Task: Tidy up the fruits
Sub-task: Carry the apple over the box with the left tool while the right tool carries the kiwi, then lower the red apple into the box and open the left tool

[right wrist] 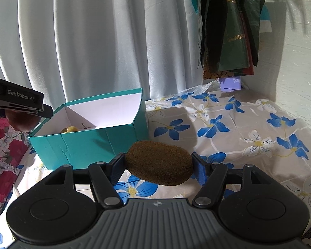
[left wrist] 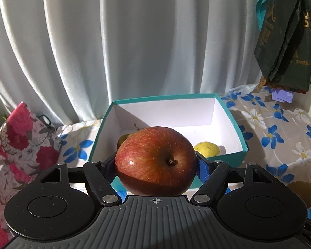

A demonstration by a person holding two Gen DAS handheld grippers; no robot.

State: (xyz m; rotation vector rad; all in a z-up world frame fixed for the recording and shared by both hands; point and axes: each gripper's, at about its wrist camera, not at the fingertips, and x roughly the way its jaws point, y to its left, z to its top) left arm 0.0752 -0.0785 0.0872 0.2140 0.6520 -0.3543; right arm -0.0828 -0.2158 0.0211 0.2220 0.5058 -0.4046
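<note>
Red, round glossy apple (left wrist: 155,159) is clamped in left gripper (left wrist: 155,166), frame centre, before teal cardboard box (left wrist: 234,124). Brown fuzzy oval kiwi (right wrist: 158,162) is pinched endwise in right gripper (right wrist: 158,166). Carry step underway; release over box is needed next.

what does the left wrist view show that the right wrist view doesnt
Only the left wrist view shows the apple's whole face and stem, clamped in the left gripper, and a second yellow fruit at the box's right side.

Only the right wrist view shows the kiwi gripped whole in the right gripper, and the left gripper's housing from outside.

Both show the teal box, a yellow fruit inside it, the flowered cloth, the curtain and the hanging dark bags.
</note>
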